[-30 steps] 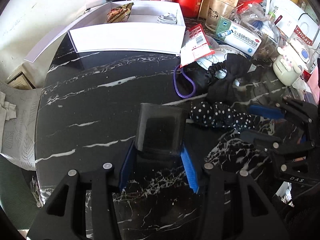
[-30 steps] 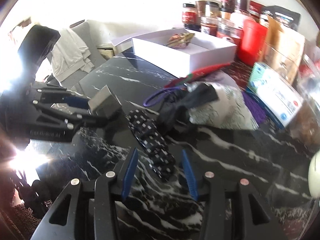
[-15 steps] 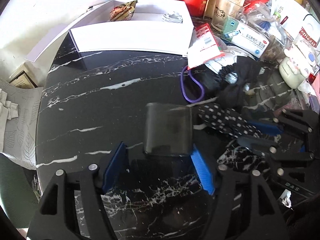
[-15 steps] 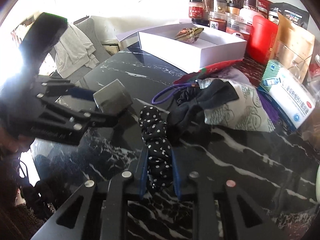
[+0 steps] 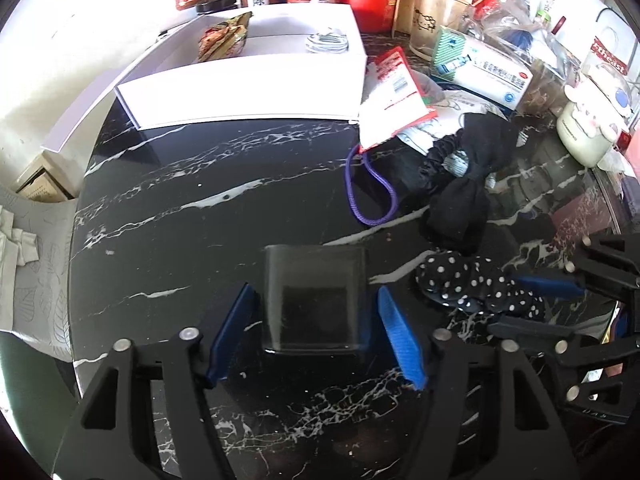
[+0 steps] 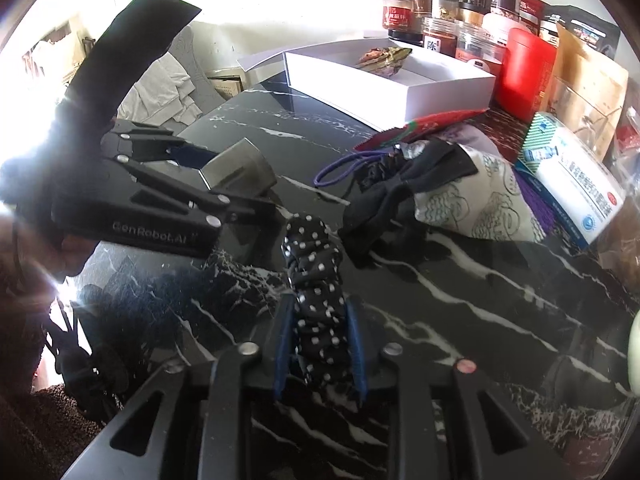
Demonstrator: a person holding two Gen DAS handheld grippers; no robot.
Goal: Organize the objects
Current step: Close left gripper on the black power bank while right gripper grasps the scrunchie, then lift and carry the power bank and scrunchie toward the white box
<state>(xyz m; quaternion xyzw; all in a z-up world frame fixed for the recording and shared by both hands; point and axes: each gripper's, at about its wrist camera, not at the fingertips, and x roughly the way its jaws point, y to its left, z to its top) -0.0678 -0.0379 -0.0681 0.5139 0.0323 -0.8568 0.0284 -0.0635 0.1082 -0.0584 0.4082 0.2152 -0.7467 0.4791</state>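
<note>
A smoky transparent square cup (image 5: 314, 300) stands on the black marble table (image 5: 180, 216). My left gripper (image 5: 316, 328) is open, its blue pads either side of the cup without squeezing it; it also shows in the right wrist view (image 6: 224, 184). My right gripper (image 6: 320, 344) is shut on a black polka-dot scrunchie (image 6: 316, 280), which lies low over the table; the scrunchie also shows in the left wrist view (image 5: 472, 284).
An open white box (image 5: 260, 76) with a snack packet and a coiled cable sits at the back. A black bow scrunchie (image 5: 460, 184), a purple cord (image 5: 368, 192), a red packet, a medicine box (image 5: 480, 72), jars and a red canister crowd the right and rear.
My left gripper has opened around the cup. My right gripper has closed on the polka-dot scrunchie and pulled it slightly toward itself.
</note>
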